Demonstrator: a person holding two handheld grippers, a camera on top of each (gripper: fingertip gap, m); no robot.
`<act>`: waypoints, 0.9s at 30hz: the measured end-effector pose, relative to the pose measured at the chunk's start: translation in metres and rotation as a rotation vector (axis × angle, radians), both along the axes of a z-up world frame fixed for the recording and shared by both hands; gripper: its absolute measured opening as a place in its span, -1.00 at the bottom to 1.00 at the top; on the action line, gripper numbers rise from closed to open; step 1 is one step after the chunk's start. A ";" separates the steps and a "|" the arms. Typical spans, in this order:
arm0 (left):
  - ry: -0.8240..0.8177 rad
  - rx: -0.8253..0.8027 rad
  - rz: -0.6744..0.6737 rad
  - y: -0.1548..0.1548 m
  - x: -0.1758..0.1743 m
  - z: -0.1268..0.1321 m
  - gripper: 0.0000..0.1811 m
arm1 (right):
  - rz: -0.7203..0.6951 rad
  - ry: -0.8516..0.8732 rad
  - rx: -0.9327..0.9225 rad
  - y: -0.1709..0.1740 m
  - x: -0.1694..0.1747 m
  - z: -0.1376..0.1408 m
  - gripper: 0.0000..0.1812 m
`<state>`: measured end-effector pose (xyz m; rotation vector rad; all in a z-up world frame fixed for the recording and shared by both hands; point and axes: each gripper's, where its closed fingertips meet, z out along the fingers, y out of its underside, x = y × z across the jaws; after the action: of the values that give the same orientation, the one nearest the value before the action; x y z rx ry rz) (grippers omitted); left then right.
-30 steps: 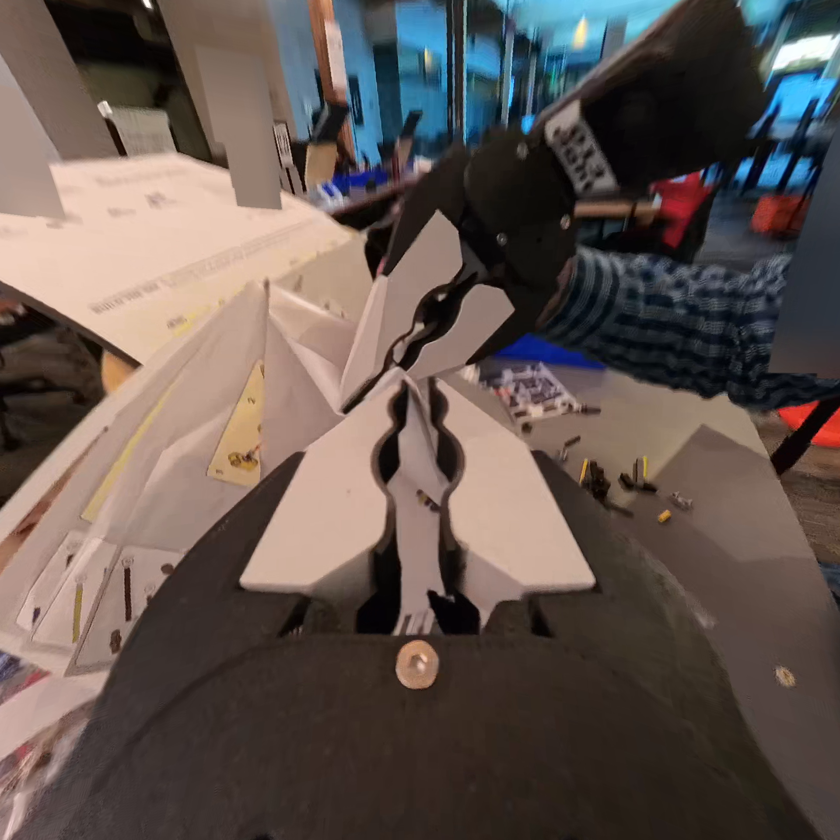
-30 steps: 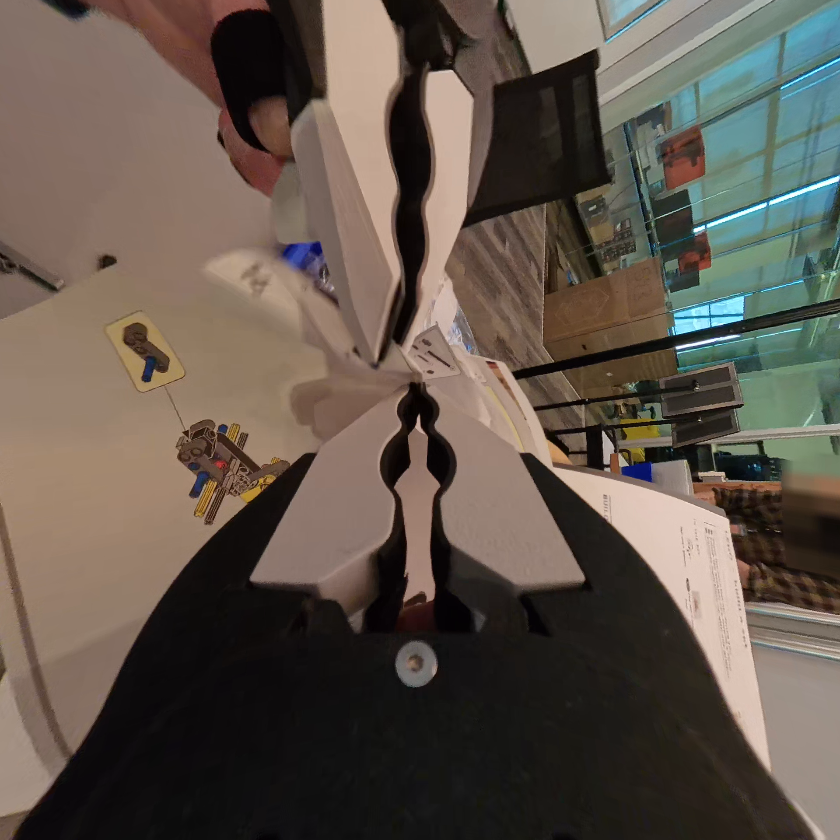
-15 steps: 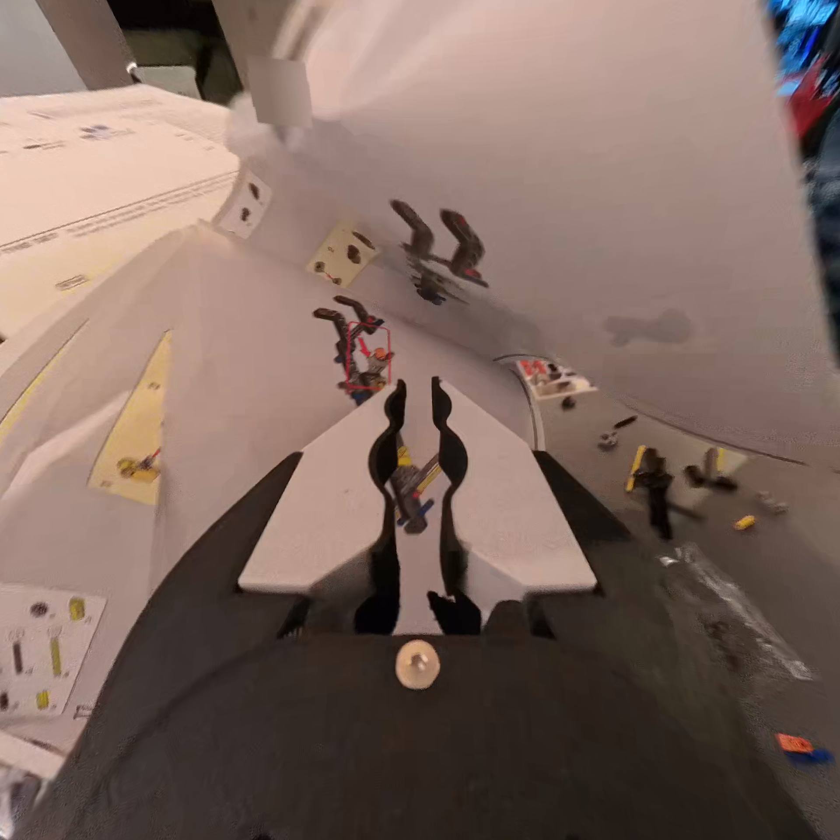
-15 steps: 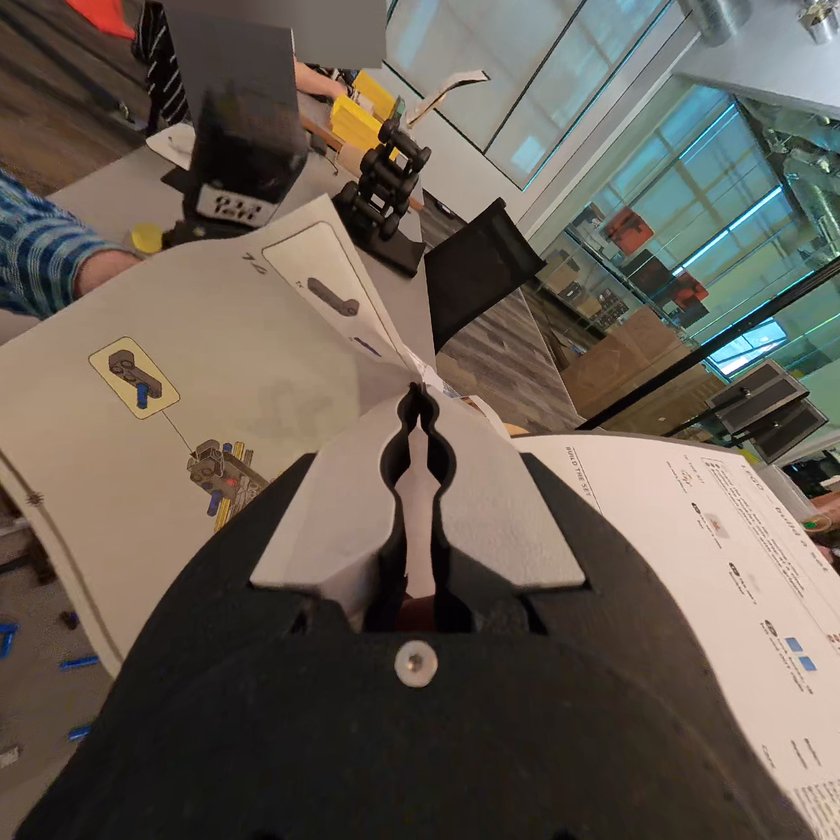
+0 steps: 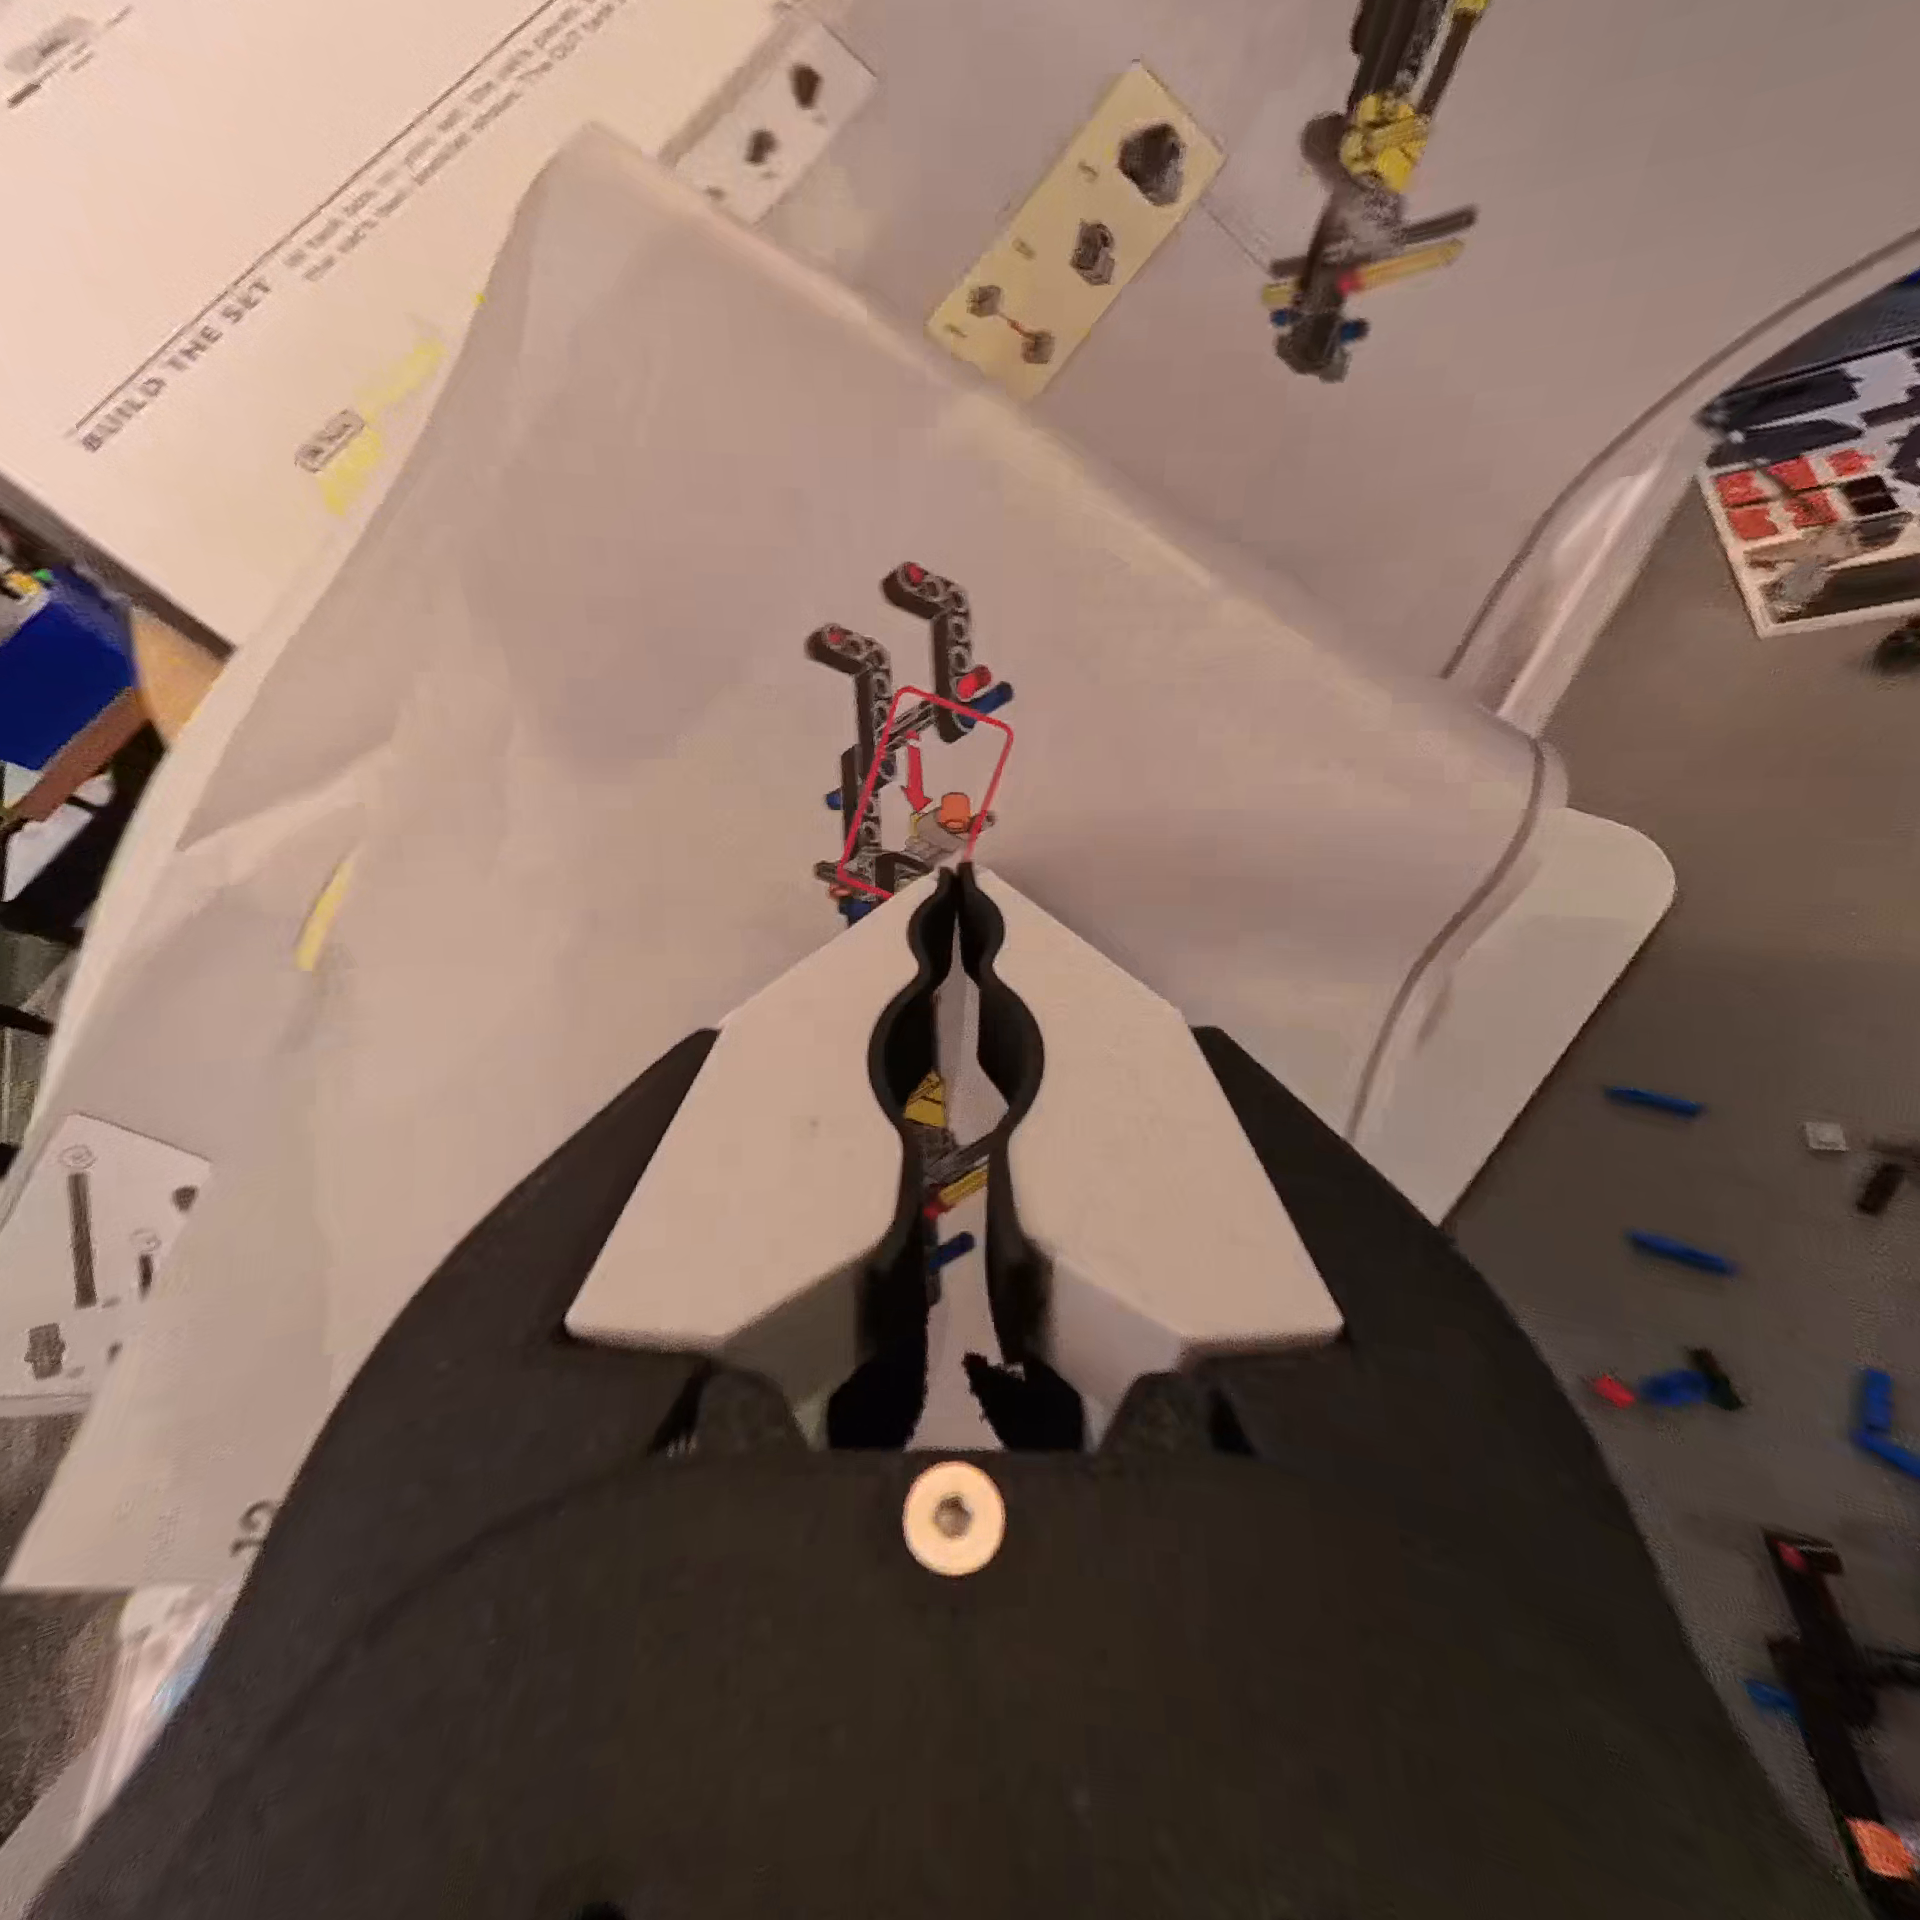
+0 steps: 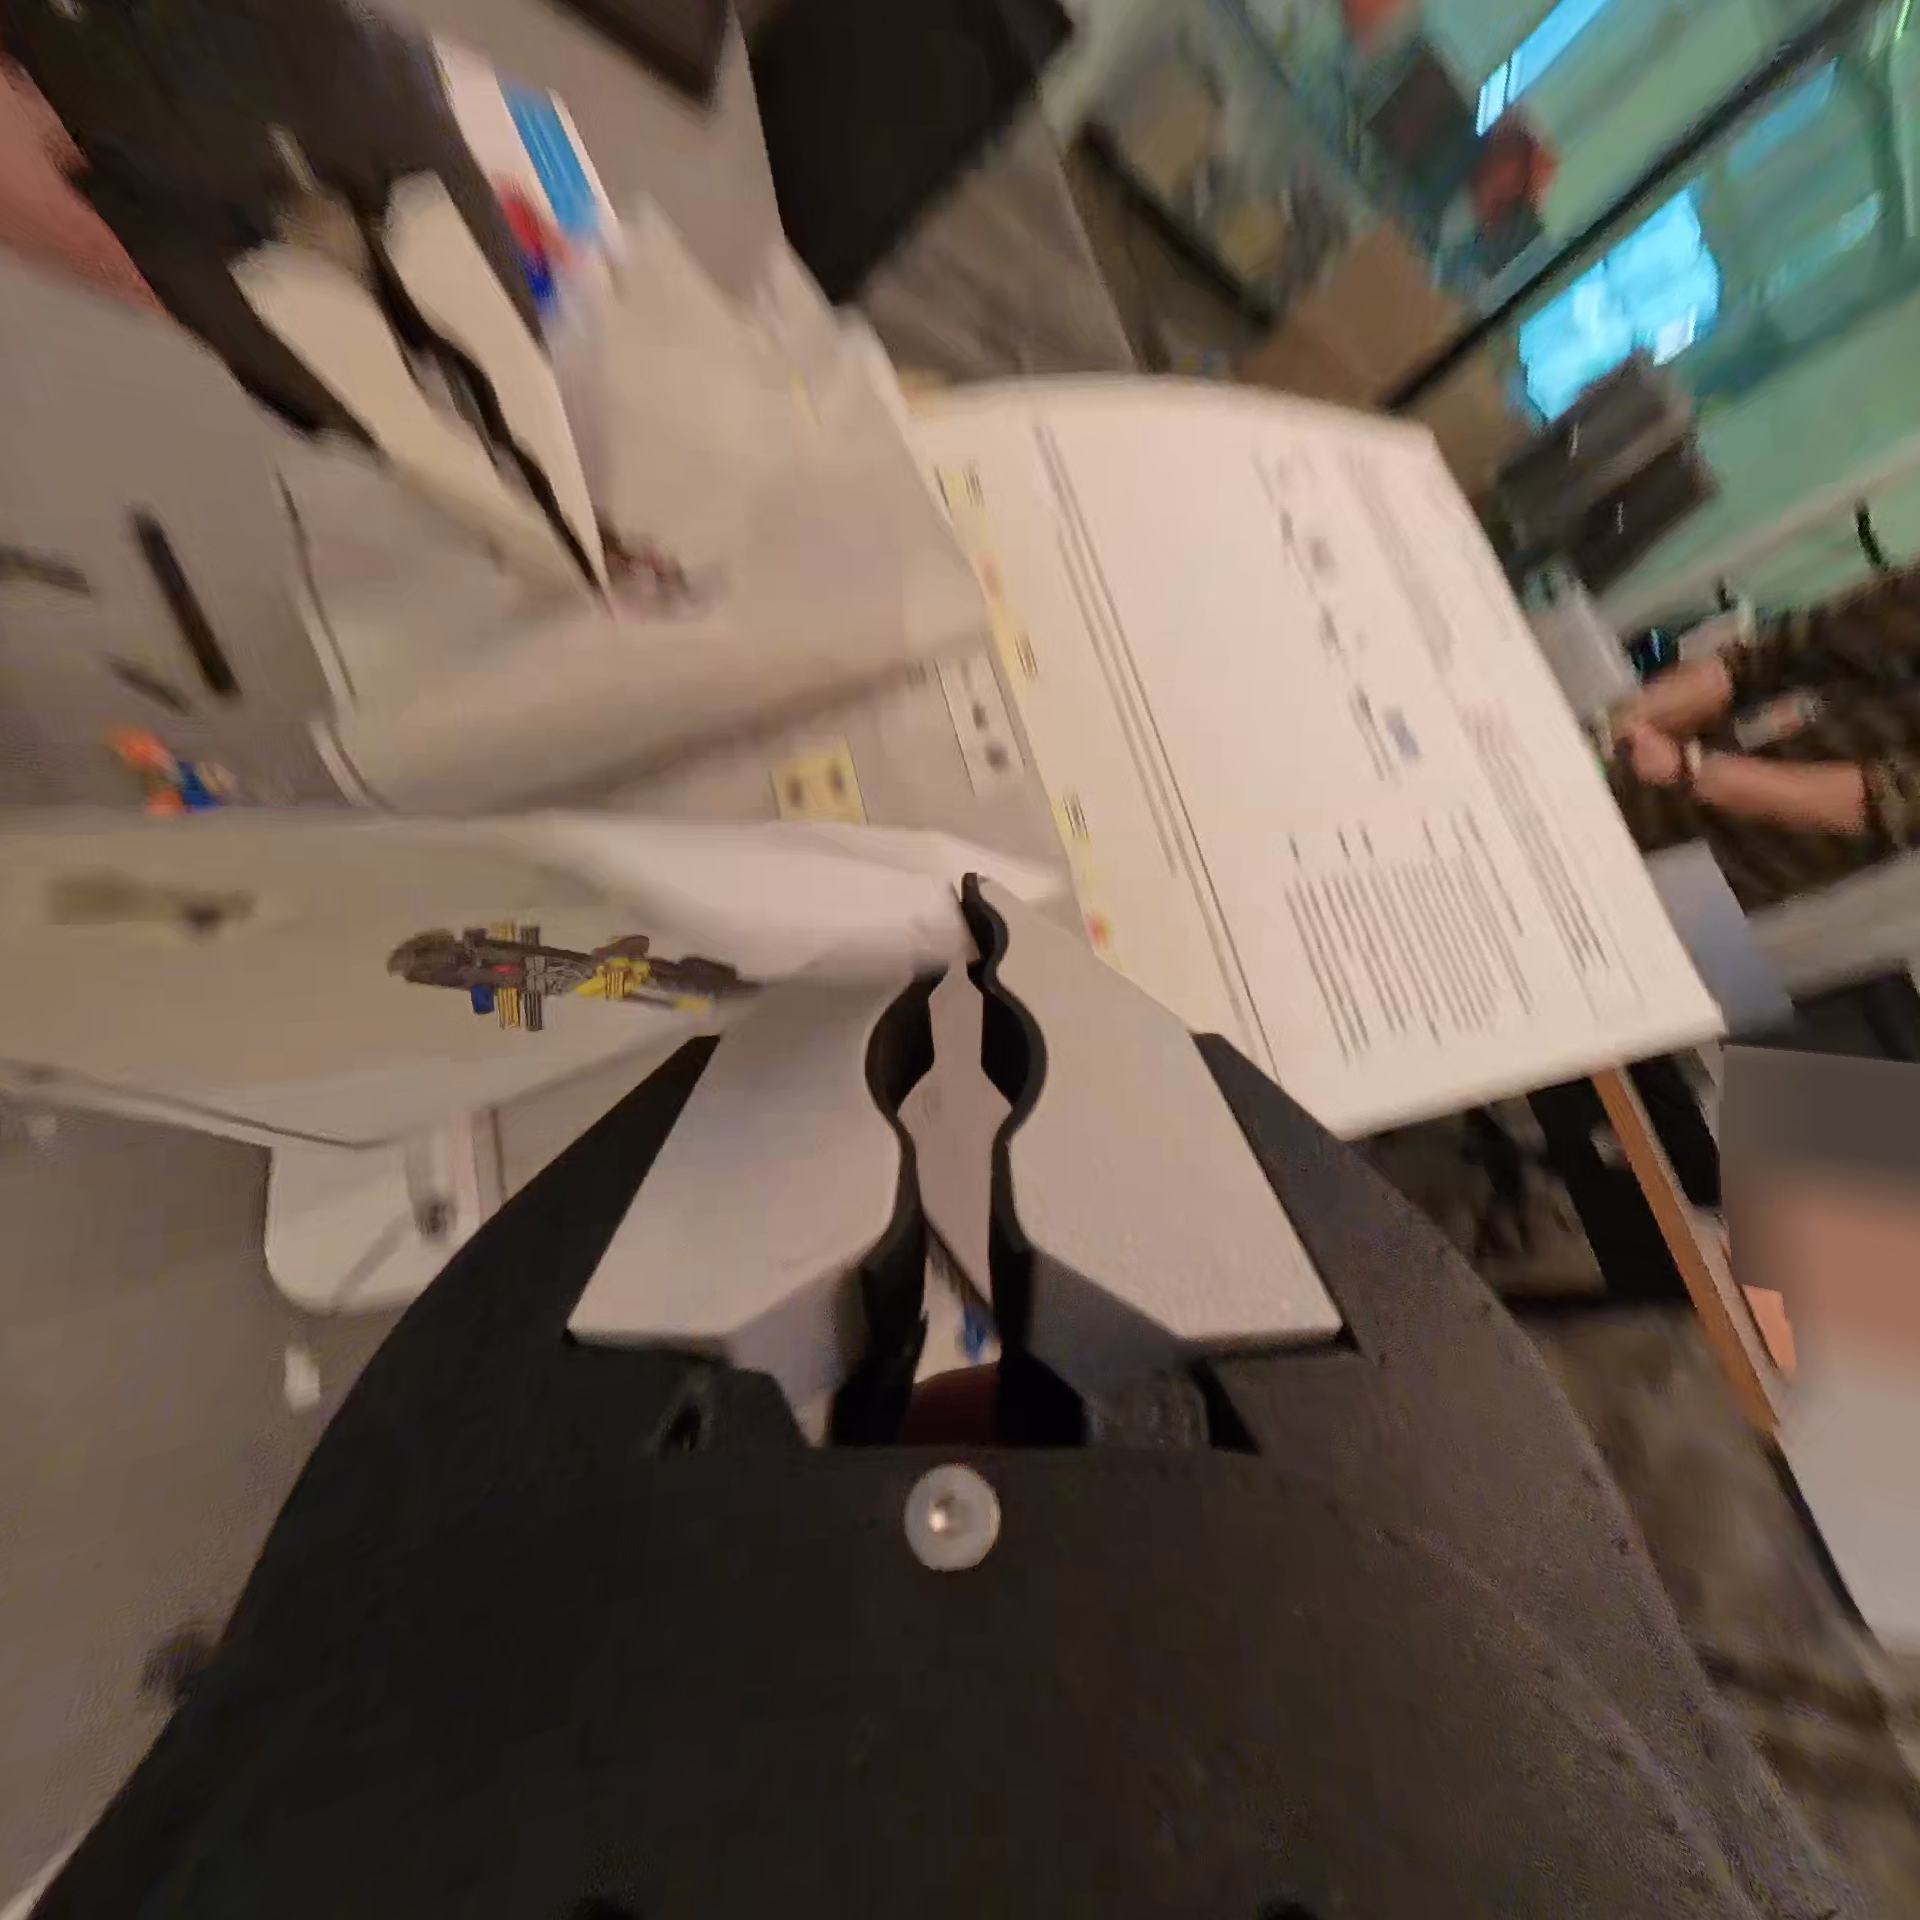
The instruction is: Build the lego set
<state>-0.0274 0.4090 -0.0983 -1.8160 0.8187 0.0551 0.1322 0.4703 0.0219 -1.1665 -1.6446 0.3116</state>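
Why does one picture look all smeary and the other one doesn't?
Right wrist view: motion blur smears the instruction booklet and the background; only the right gripper looks sharp. Left wrist view: mostly crisp around the left gripper, softer and bent toward the edges.

The left gripper [image 5: 955, 883] points down with its white fingers [image 5: 800, 1132] brought together at the tips (only a thin slit between them); the right gripper [image 6: 971, 914] is likewise closed, tips pinched on a page [image 6: 312, 966].
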 end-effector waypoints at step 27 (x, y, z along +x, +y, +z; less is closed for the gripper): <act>-0.088 0.160 0.016 -0.047 -0.002 0.033 -0.93 | -0.036 -0.114 -0.097 -0.082 -0.126 -0.120 -1.00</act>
<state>-0.0291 0.3620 -0.0650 -1.6623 0.7174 0.0485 0.0065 0.3886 -0.0983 -1.3060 -1.7206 0.3092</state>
